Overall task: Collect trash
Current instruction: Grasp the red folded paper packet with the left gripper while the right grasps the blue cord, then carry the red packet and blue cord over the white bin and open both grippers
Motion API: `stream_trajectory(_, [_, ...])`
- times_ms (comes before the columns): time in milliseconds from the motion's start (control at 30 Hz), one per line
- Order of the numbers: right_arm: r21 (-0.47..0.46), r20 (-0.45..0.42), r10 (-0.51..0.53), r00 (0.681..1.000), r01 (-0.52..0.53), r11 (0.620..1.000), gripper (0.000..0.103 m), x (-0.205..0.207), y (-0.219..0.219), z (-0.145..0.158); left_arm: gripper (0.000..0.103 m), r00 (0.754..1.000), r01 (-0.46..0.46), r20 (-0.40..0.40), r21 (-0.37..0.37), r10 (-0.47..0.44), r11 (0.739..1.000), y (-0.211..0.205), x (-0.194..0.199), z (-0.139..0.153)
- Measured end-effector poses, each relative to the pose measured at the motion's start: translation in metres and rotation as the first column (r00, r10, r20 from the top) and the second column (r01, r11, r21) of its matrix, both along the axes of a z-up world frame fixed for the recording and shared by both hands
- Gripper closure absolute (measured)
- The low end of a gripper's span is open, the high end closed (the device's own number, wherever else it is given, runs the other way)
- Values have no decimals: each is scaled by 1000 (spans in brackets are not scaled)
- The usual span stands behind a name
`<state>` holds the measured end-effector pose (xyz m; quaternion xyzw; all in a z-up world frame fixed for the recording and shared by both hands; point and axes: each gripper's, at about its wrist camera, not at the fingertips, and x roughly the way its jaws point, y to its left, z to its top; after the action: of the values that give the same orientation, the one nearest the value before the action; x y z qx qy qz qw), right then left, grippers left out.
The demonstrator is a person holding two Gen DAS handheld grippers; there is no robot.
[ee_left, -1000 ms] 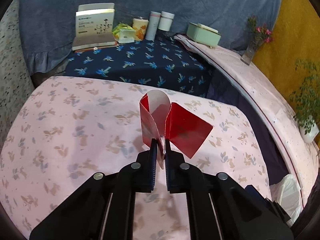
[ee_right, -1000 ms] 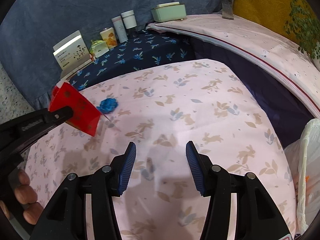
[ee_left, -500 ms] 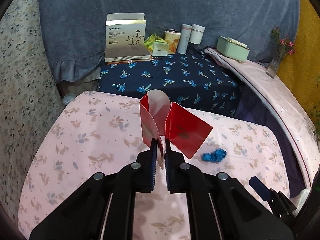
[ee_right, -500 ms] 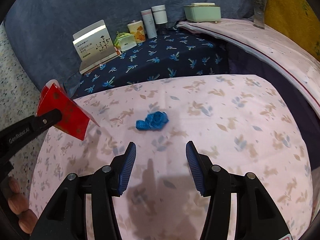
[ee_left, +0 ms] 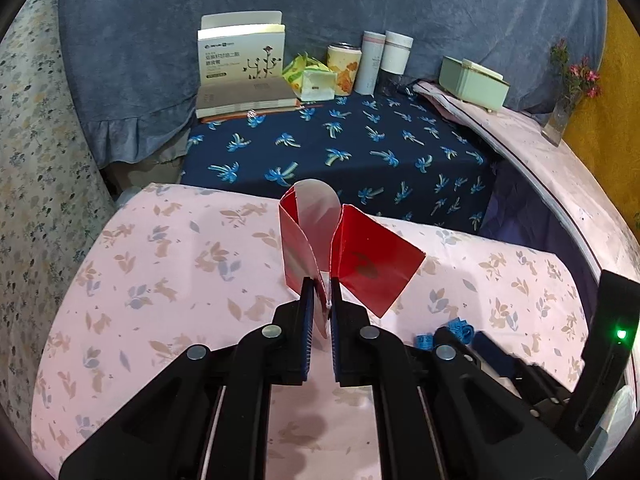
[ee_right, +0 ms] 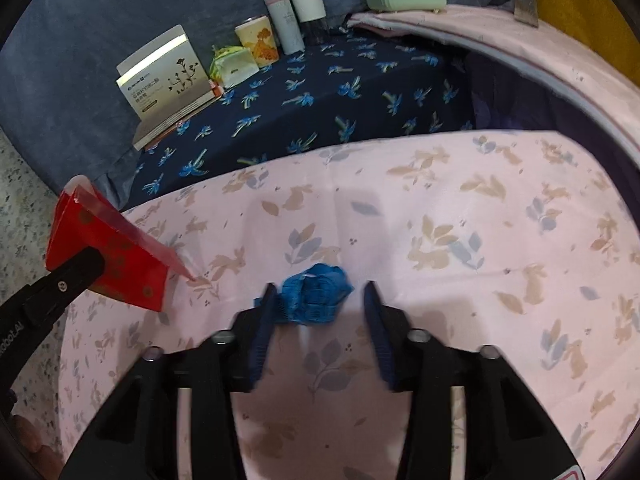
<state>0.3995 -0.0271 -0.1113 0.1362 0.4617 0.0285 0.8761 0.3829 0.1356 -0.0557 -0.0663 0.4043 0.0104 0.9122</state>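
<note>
My left gripper (ee_left: 320, 292) is shut on a folded red paper envelope (ee_left: 372, 266) and holds it above the pink rabbit-print cloth (ee_left: 180, 272). The envelope also shows at the left of the right wrist view (ee_right: 108, 248). A crumpled blue scrap (ee_right: 316, 294) lies on the pink cloth (ee_right: 480, 240). My right gripper (ee_right: 318, 294) is open, with its fingers on either side of the scrap, just above the cloth. In the left wrist view the blue scrap (ee_left: 460, 328) peeks out beside the right gripper's fingers (ee_left: 456, 344).
Behind the pink cloth is a dark blue palm-print surface (ee_left: 340, 148) with a white box on a book (ee_left: 240, 64), a green packet (ee_left: 310, 76), a cup and two bottles (ee_left: 378, 62), and a pale green box (ee_left: 472, 82). A vase of flowers (ee_left: 568, 92) stands at the right.
My right gripper has moved forward and down over the blue scrap, which now sits between its open fingers. My left gripper still holds the red envelope and has shifted slightly left.
</note>
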Motion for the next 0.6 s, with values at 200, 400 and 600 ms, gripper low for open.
stream_trajectory(200, [-9,23,0,1000,0,1000,78,-20,-6,8,96,1000,24,-7,-3,-24,1000,-14,-9,0])
stream_trajectory(400, [8,42,-54,998,54,999,79,-60,-33,26,96,998,67,-2,-14,-67,998,-40,-34,10])
stream_trajectory(600, [-3,50,-119,992,119,993,79,-109,-66,42,96,990,139,6,-19,-139,990,-79,-72,20])
